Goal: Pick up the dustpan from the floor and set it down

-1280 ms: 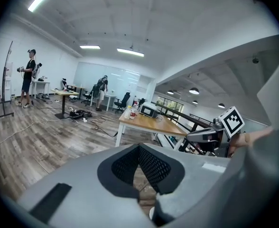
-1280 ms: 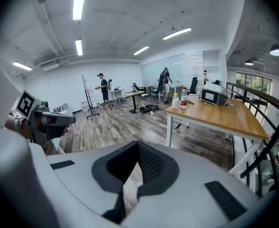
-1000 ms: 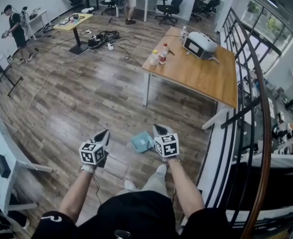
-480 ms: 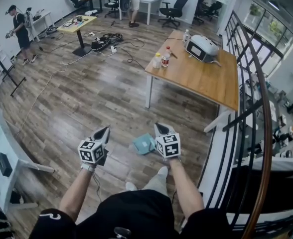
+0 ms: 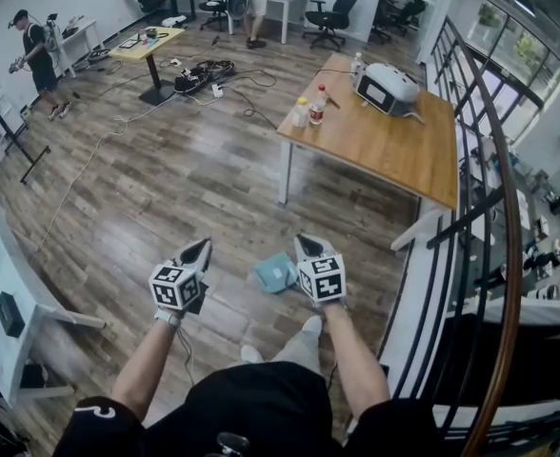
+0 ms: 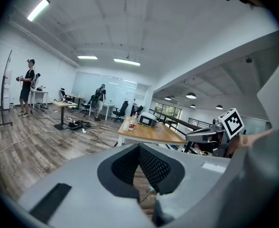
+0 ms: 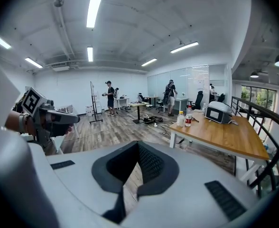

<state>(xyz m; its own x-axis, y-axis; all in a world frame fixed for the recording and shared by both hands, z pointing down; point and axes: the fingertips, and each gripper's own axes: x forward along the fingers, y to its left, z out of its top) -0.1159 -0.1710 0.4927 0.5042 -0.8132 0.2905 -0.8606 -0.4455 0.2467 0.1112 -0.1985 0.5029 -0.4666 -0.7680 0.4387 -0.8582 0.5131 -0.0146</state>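
- Left gripper (image 6: 139, 147): we find the jaws clenched, pads meeting at the tip. Nothing is between them.
- Right gripper (image 7: 138, 144): the jaws are likewise clenched and empty.
- Both grippers are held in the air side by side, apart from one another. They point away from the person and slightly downward.
- Dustpan (image 5: 274, 272): light teal, lying on the wooden floor (image 5: 166, 188). The head view shows it between the two grippers, closer to the right one. Neither pair of jaws grasps it.
- Shoes (image 5: 308, 326): the person's feet stand on the floor just on the near side of the dustpan.
- Worktop (image 5: 394, 155): a wooden top on white legs, to the far right of the dustpan. It carries two bottles (image 5: 310, 109) at its far left corner and a white appliance (image 5: 387, 86) at its far end.
- Railing (image 5: 494, 217): black, running along the right side of the scene.
- Far left: a second person (image 5: 34, 57) stands near the wall. A tangle of cables (image 5: 202, 70) lies on the floor beside a smaller table.
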